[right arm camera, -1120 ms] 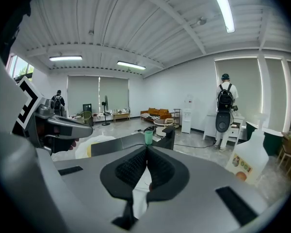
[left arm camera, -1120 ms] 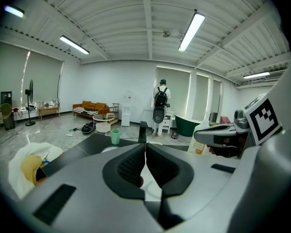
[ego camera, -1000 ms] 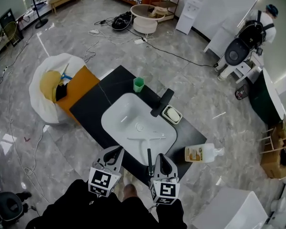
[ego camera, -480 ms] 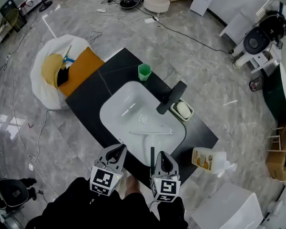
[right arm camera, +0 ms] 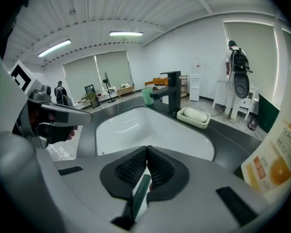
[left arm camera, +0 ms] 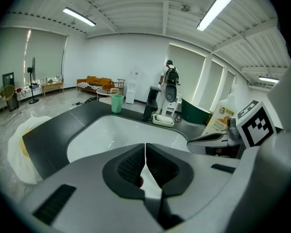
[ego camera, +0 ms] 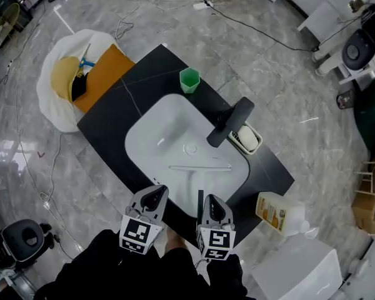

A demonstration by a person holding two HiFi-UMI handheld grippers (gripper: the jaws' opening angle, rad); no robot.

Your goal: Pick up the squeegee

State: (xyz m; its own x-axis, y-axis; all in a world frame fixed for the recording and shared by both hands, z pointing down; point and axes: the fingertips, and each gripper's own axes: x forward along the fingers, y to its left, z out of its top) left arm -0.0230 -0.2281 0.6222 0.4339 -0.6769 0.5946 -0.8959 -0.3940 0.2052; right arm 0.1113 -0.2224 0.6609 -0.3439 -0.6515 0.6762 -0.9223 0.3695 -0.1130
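The squeegee is white and T-shaped. It lies flat in the white sink, its blade across the basin and its handle toward me. My left gripper hovers over the counter's near edge, just short of the basin, with its pads touching and nothing between them. My right gripper is beside it, equally shut. A thin dark green rod shows under its jaws; I cannot tell what it is. Both gripper views look over the sink, and their own jaws hide the squeegee.
A black faucet, a soap dish and a green cup stand on the black counter behind the basin. A soap bottle lies at the near right. A white bag and orange board are at the left.
Both grippers have come down toward the counter's near edge, still shut. The sink and squeegee now sit larger and closer in the head view.
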